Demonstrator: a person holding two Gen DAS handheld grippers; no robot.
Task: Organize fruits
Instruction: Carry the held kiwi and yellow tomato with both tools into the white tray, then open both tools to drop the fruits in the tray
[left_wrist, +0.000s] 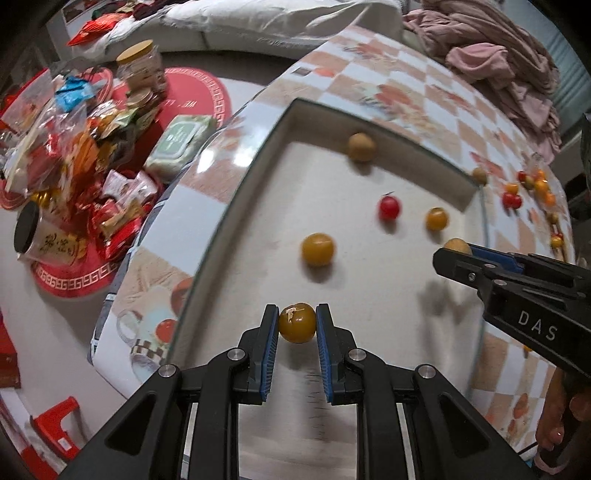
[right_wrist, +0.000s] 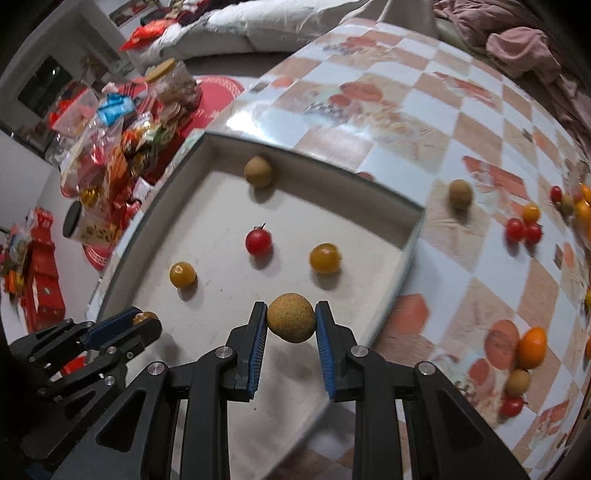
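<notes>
In the left wrist view, the left gripper (left_wrist: 297, 323) is clamped on a yellow cherry tomato (left_wrist: 297, 324) above the near part of the white tray (left_wrist: 280, 122). Inside the tray lie another yellow tomato (left_wrist: 318, 249), a red tomato (left_wrist: 389, 207), a smaller orange-yellow tomato (left_wrist: 437, 218) and a brown longan (left_wrist: 361, 147) near the far wall. The right gripper (left_wrist: 455, 249) enters from the right, holding a tan fruit. In the right wrist view, the right gripper (right_wrist: 290, 323) pinches a speckled brown longan (right_wrist: 291, 317) over the tray's near right edge (right_wrist: 408, 254). More tomatoes (right_wrist: 523, 230) and a longan (right_wrist: 460, 194) lie scattered on the checkered tablecloth (right_wrist: 424, 110) to the right.
</notes>
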